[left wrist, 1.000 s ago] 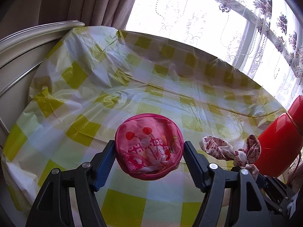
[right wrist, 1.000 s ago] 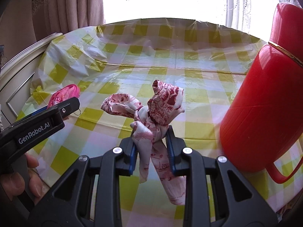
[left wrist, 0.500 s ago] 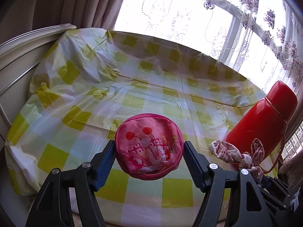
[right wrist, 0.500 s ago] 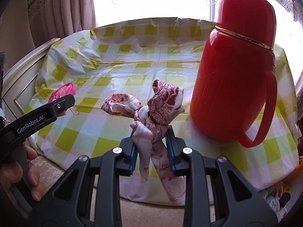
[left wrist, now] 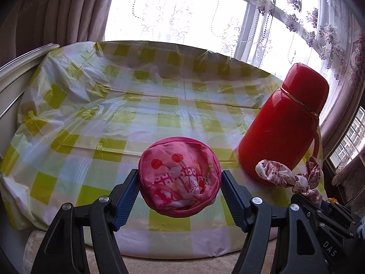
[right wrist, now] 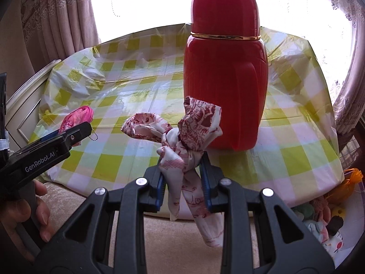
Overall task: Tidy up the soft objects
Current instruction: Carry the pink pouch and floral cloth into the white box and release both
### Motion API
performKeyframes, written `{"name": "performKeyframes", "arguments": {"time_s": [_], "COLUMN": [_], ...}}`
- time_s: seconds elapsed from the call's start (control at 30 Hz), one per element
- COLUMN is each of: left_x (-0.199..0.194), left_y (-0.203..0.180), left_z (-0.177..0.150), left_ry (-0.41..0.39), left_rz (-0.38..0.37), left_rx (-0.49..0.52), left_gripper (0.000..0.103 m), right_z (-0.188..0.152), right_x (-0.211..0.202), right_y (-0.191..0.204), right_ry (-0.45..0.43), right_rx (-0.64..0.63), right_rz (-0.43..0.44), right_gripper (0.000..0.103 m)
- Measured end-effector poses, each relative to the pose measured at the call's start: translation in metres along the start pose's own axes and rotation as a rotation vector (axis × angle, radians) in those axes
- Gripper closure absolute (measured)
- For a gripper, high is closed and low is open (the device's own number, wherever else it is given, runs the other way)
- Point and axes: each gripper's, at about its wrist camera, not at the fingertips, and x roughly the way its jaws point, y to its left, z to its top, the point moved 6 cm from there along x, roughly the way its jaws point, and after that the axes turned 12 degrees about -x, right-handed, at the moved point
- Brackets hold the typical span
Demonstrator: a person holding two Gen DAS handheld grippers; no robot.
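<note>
Both grippers have drawn back from the counter since the earlier frames: its near edge and the beige floor below now show, and the flask [left wrist: 282,127], formerly cut off at the right, stands whole in view. Item one: left gripper [left wrist: 180,189], jaws pinching a round pink pouch [left wrist: 180,178] at its two sides; pouch printed with red dots and white flower shapes, no readable writing, held in the air off the near edge of the counter; a small bead chain hangs from it in the right view. Item two: right gripper [right wrist: 182,182], jaws pressed on a knotted cloth [right wrist: 184,141], white with dark red print, two loops above the knot and a tail hanging below, also clear of the counter. Lettering: "GenRobot.AI" in white on the left gripper's side in the right view; "DAS" on the right gripper's body in the left view. Counter [left wrist: 127,116]: yellow, white and pale blue checked plastic cover. Flask: red, gold band, upright at the counter's right. A hand [right wrist: 22,217] grips the left handle. Soft toys [right wrist: 324,219] lie low at right.
</note>
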Motion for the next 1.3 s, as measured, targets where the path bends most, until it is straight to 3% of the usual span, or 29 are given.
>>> {"name": "performKeyframes", "arguments": {"time_s": [0.67,1.07,1.3], "left_x": [0.010,0.011,0.003], "left_y": [-0.119,-0.227,-0.283], "left_z": [-0.049,-0.097,-0.133], "left_ry": [0.095,0.157,0.205], "left_rz": [-0.154,-0.308,-0.406], "left_rx": [0.188,0.366,0.460], "left_gripper": [0.031,0.031,0.031], "right_z": [-0.067,-0.137,-0.173], "right_x": [-0.050,-0.110,-0.129], "right_y": [-0.115,-0.228,-0.272], "right_ry": [0.059,0.135,0.181], "right_rx": [0.160,0.325,0.411], "right_rz": [-0.162,-0.376,-0.453], "right_gripper": [0.072,0.072,0.072]}}
